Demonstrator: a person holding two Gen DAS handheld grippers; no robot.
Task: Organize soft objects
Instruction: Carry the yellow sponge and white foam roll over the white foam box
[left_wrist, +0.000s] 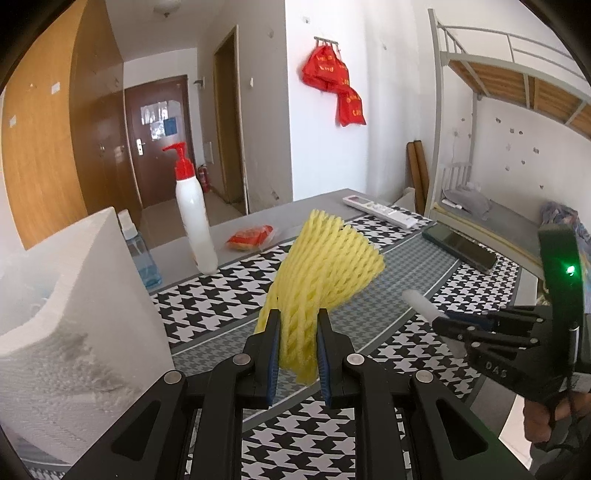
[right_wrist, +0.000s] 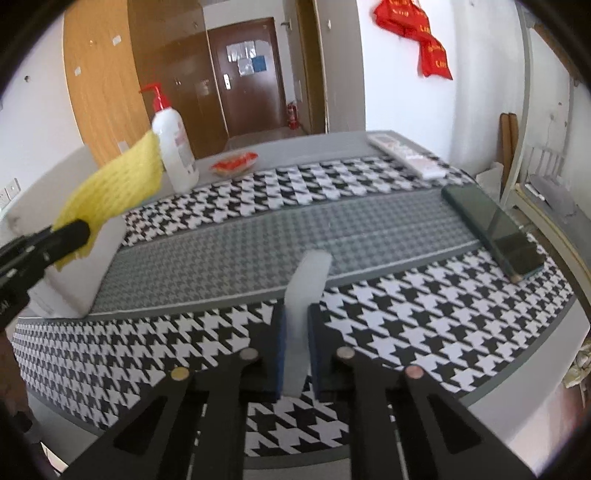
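A yellow foam fruit net (left_wrist: 325, 269) stands up from my left gripper (left_wrist: 297, 314), which is shut on its lower end above the houndstooth table mat (left_wrist: 229, 295). From the right wrist view the same net (right_wrist: 118, 184) shows at the left, held by the left gripper (right_wrist: 79, 230). My right gripper (right_wrist: 295, 310) is shut on a white foam strip (right_wrist: 308, 280) that sticks out forward just over the mat. In the left wrist view that strip (left_wrist: 417, 301) pokes out of the right gripper (left_wrist: 439, 323) at the right.
A large white foam block (left_wrist: 74, 295) stands at the left of the table. Behind it are a blue-tinted bottle (left_wrist: 142, 254), a white pump bottle with a red top (left_wrist: 194, 218) and a red packet (left_wrist: 251, 238). A remote (left_wrist: 380, 210) and a dark phone (left_wrist: 460, 247) lie at the right.
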